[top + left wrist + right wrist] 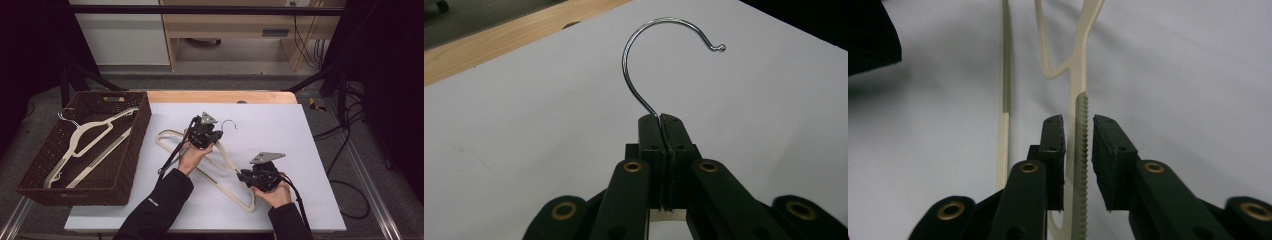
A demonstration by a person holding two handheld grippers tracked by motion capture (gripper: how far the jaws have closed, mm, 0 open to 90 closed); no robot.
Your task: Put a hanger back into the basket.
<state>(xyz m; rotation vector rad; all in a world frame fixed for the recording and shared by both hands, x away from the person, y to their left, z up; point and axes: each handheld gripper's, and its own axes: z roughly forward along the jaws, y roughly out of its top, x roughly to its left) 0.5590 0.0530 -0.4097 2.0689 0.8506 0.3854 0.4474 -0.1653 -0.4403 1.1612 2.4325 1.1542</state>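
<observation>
At the table's left edge stood the brown woven basket, one cream hanger already lying inside it. Just right of it, on the white board, my left gripper had its jaws pressed tight on the neck of the second cream hanger, right where the chrome hook rose out of the pads and curled off to the right. From that grip the hanger's long axis ran down and rightward across the board to my right gripper, whose jaws stood a little apart around the ribbed strip on the shoulder, pads not pressing it. The basket lay well to the left of the hanger, on the left hand's side, so that hand seemed better placed to carry it over.
</observation>
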